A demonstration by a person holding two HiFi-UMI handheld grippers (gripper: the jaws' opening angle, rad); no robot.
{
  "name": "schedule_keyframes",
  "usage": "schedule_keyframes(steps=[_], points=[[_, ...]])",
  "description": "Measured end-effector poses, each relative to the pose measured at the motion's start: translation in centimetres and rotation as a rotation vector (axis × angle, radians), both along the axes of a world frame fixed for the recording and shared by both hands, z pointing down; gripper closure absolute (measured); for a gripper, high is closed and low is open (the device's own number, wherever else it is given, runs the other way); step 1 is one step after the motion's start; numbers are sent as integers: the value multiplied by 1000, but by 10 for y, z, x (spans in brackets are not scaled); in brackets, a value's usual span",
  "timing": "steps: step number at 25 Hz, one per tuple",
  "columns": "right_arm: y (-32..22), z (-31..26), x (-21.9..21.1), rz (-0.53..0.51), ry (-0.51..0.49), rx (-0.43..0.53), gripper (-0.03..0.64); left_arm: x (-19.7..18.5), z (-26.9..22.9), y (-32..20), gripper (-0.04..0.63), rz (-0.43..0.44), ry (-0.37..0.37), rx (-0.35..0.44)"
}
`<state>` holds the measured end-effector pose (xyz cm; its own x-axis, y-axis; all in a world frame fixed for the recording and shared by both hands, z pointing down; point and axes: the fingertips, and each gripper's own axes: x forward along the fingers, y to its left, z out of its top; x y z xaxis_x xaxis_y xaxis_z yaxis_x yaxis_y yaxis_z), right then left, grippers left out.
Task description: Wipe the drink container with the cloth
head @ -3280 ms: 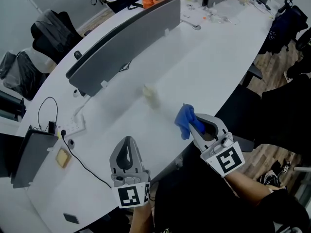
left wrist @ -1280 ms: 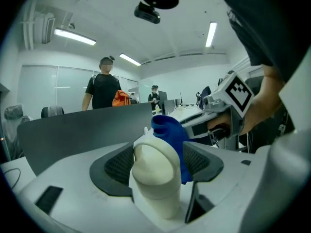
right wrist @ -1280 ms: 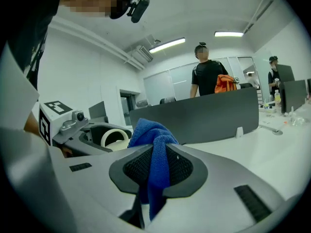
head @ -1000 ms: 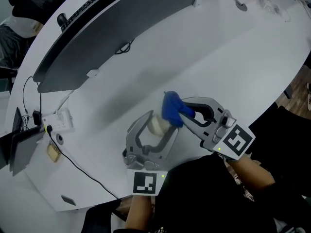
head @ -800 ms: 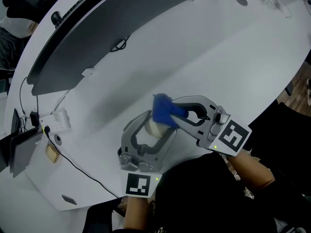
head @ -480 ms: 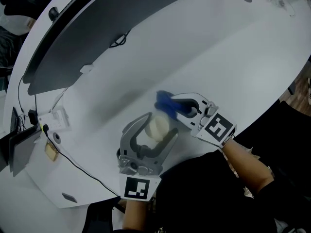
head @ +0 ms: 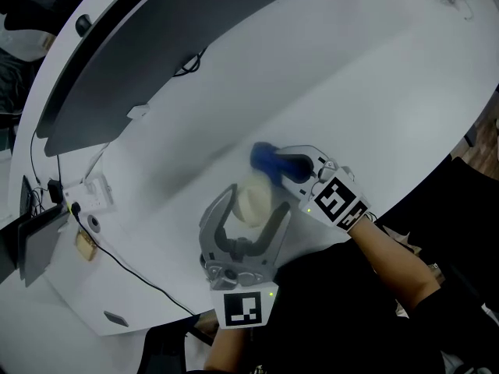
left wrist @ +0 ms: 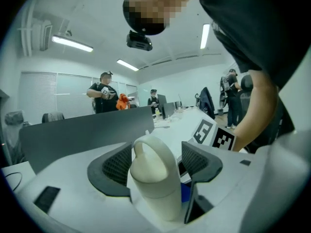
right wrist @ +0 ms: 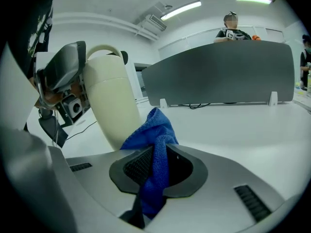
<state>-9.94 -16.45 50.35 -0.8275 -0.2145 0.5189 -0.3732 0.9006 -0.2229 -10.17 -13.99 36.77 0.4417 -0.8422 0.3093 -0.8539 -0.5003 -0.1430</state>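
A cream drink container (head: 254,201) with a loop handle on its lid is held off the white table (head: 374,76) between the jaws of my left gripper (head: 248,206). In the left gripper view the container (left wrist: 154,178) fills the gap of the left gripper (left wrist: 156,165), tilted. My right gripper (head: 274,162) is shut on a blue cloth (head: 269,159), just right of and beyond the container. In the right gripper view the cloth (right wrist: 153,154) bunches out of the right gripper (right wrist: 156,166) against the container (right wrist: 112,106).
A long grey divider panel (head: 171,45) crosses the table behind. A power strip (head: 90,193) with black cables lies at the left, by a dark device (head: 35,244) at the table's edge. People stand beyond the divider (left wrist: 104,93).
The left gripper picked the container up off the table. The right gripper brought the cloth to it, then slid along it to its far right side.
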Motion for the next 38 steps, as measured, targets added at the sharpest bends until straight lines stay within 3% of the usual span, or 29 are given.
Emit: schedule_keyframes(steps=[4, 7, 10, 14, 18, 22, 27, 32, 38], points=[[0, 0, 0, 14, -9, -1, 572, -7, -3, -3, 298, -201, 50, 0], [0, -1, 1, 31, -13, 4, 572, -10, -5, -9, 298, -259, 95, -2], [0, -2, 2, 49, -26, -11, 571, -11, -4, -7, 321, -200, 94, 5], [-5, -15, 10, 93, -64, -37, 571, -7, -5, -4, 321, 1, 90, 34], [-19, -55, 23, 149, -156, -2, 571, -5, -7, -5, 321, 166, 83, 29], [-24, -110, 23, 146, -264, 36, 571, -5, -6, -3, 319, 210, 92, 29], [-9, -147, 0, 23, -328, 82, 571, -4, -7, -4, 319, 212, 98, 34], [-1, -95, -3, 57, -220, -39, 572, -4, -7, -4, 319, 209, 108, 35], [4, -11, 0, 44, 12, -52, 573, -4, -8, -3, 319, 208, 128, 39]])
